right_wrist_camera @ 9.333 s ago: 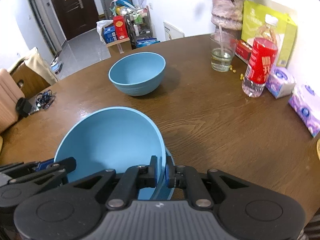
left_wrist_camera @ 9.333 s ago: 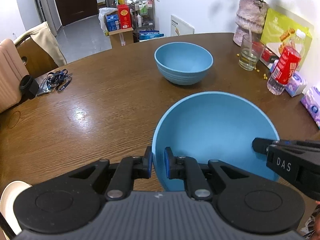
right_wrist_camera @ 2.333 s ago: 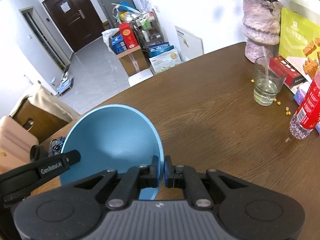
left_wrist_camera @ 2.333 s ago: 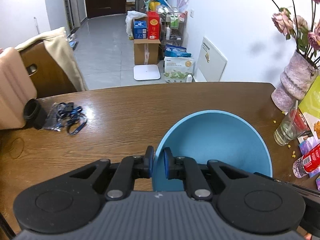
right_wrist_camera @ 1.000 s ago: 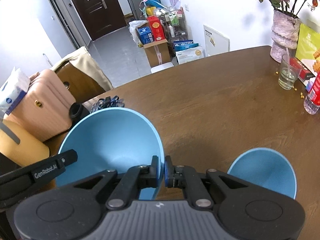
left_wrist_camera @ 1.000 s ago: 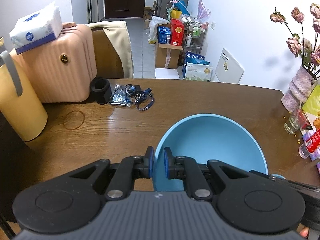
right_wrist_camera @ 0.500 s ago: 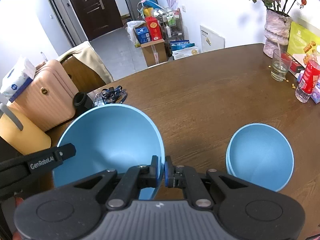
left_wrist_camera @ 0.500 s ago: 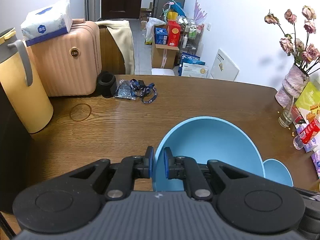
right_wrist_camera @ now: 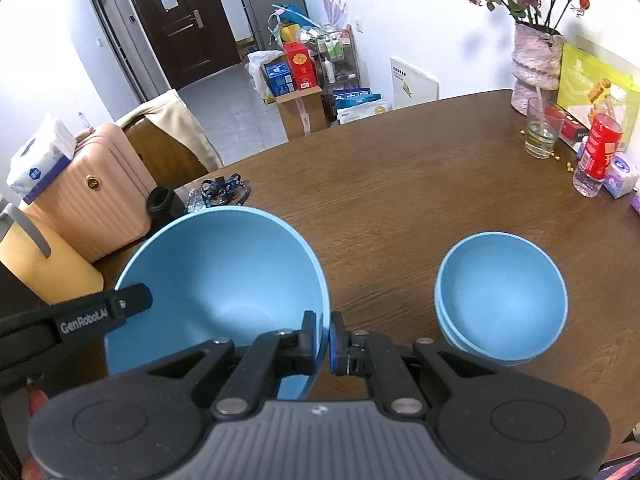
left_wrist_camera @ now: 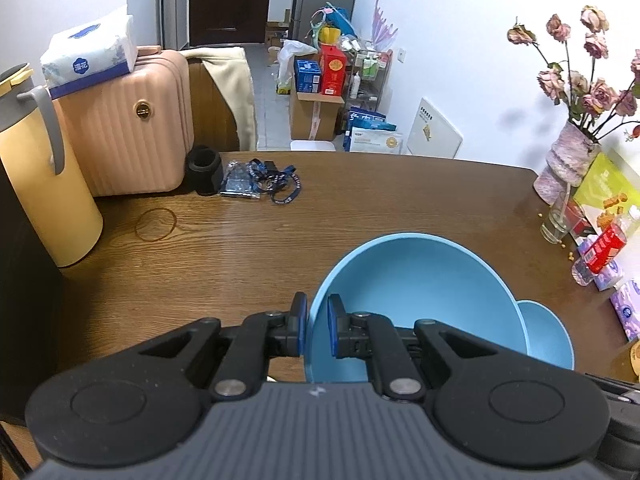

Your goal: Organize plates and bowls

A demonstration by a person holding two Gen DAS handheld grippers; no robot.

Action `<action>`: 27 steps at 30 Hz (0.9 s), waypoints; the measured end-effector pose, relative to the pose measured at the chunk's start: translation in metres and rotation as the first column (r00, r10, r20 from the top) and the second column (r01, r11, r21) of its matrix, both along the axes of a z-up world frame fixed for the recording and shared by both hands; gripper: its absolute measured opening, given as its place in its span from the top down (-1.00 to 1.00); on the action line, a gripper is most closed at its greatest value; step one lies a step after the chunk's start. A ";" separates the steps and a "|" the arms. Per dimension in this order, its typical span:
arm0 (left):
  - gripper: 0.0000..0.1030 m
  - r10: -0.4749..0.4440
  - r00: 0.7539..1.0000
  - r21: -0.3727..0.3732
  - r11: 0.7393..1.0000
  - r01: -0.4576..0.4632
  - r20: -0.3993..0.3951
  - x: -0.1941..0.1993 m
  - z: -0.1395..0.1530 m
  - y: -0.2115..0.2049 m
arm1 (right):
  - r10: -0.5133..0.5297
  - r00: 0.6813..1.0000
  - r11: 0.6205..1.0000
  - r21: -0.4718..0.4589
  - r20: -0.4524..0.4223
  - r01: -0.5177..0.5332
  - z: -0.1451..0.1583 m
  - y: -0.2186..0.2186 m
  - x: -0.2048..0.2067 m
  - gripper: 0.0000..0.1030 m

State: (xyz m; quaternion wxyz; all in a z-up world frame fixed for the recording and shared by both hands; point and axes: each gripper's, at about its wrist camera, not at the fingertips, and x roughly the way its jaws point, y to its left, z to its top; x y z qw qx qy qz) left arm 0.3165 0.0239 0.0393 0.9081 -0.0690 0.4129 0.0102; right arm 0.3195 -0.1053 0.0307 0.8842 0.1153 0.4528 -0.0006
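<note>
While both grippers are pinching the same big blue bowl (right_wrist_camera: 216,276) by opposite sides of its rim, it's up in the air, tilted w/ the open side facing away from the cams. Left gripper (left_wrist_camera: 317,330) is clamped narrow on the rim, right gripper (right_wrist_camera: 323,338) same deal on its side.

Just to the right sits the stack of blue bowls (right_wrist_camera: 500,296) on the wooden table (right_wrist_camera: 400,184), near the held one but not touching. Further back there's a glass (right_wrist_camera: 541,134), red bottle (right_wrist_camera: 598,156) and vase (right_wrist_camera: 536,68) along the far right edge.

Risk imo: thin rim grips + smooth bowl, so if the two hands drift apart or twist differently it could pop out. Also coming down off-center on the stack could knock it sideways.
</note>
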 end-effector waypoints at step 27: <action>0.78 -0.048 0.998 -0.028 0.999 0.047 -0.034 0.010 -0.013 -0.109 | -0.014 1.000 0.999 -0.044 -0.028 0.013 -0.009 -0.108 -0.002 0.87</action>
